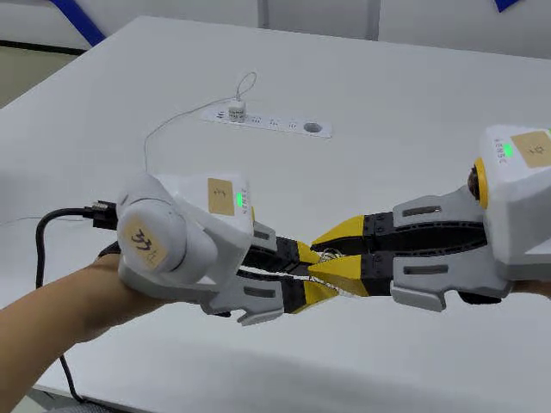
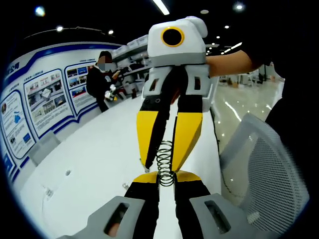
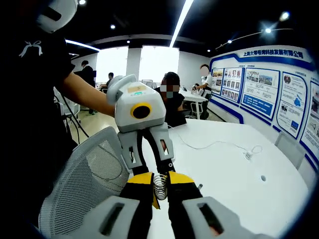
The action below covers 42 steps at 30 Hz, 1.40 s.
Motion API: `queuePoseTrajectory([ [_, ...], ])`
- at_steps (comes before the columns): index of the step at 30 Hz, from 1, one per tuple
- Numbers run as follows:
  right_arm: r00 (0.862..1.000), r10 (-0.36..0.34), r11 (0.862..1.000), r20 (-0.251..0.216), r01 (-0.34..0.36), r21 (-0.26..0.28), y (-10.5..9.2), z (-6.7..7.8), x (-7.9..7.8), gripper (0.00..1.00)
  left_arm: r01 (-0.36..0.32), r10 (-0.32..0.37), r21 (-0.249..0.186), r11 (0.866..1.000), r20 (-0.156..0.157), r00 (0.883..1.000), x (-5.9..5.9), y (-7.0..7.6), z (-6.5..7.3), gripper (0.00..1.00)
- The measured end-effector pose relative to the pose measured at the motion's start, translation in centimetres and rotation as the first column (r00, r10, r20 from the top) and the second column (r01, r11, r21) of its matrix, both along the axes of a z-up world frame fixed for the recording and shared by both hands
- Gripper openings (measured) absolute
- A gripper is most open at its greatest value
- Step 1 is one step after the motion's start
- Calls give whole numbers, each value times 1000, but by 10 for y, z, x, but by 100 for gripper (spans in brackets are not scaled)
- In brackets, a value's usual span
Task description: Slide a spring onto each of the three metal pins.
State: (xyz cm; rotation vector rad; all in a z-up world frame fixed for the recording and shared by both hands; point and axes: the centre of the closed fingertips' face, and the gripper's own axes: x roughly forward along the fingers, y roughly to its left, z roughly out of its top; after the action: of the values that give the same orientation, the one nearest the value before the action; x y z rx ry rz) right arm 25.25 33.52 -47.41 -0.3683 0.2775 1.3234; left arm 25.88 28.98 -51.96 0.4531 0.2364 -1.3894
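The step in hand looks like threading: the small bright steel coil spring [image 2: 165, 162] hangs in the air between the two tools, tip to tip, above the broad white table [image 1: 387, 103]. In the head view it sits dead centre, with the left tongs [image 2: 165, 177] reaching in from 9 o'clock and the right tongs [image 3: 159, 180] from 3 o'clock.

The right tongs are pressed in on the spring, with the coils sitting between their yellow tips. The left tongs are drawn close about the spring's other end. I cannot tell whether they grip the coils or something slim inside them, and no pin can be made out.

To do this well, I would keep both tools on one straight line so the bore stays true. Pinch the spring lightly, because it looks thin and springy and a hard squeeze would likely flatten the coils or flick it away. Feed it slowly along its own axis, and let go with one side only once the other clearly has it.

The spring is short and open-wound, with evenly spaced turns.
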Motion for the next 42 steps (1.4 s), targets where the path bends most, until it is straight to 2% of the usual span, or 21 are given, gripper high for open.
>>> queuePoseTrajectory([
  [5,1000,-19,1000,8,19,-8,0,-1,2,10,-16,16,-2,1000,0,1000,2,1,-1,10],
  [12,999,-31,1000,-9,31,7,1,0,3,10,-19,19,-8,1000,-22,1000,1,5,0,11],
  [14,999,-37,999,-9,37,9,2,0,5,10,-26,26,-11,1000,-12,1000,2,6,0,12],
  [16,999,-42,999,-8,42,8,3,2,7,10,-36,36,-20,999,-18,999,4,7,1,13],
  [20,998,-57,998,0,57,17,0,8,14,10,-70,68,-41,997,-27,997,10,12,4,25],
  [22,998,-67,997,5,67,23,-3,11,17,10,-78,76,-58,995,-48,996,11,16,6,26],
  [27,994,-111,994,15,111,10,-15,11,29,10,-123,118,-76,989,-67,991,19,28,6,32],
  [29,991,-134,991,18,134,4,-22,10,34,10,-137,131,-89,987,-69,989,22,32,9,39],
  [32,983,-180,984,19,180,-6,-33,8,42,10,-157,151,-105,982,-64,986,28,36,15,43],
  [37,973,-231,973,22,232,-13,-52,8,53,10,-189,179,-123,974,-88,980,36,44,19,50],
  [40,960,-278,960,20,279,-19,-65,5,63,10,-195,182,-138,971,-101,978,37,46,21,57],
  [42,947,-321,946,18,322,-29,-76,1,72,10,-203,189,-143,969,-105,976,39,48,22,60],
])
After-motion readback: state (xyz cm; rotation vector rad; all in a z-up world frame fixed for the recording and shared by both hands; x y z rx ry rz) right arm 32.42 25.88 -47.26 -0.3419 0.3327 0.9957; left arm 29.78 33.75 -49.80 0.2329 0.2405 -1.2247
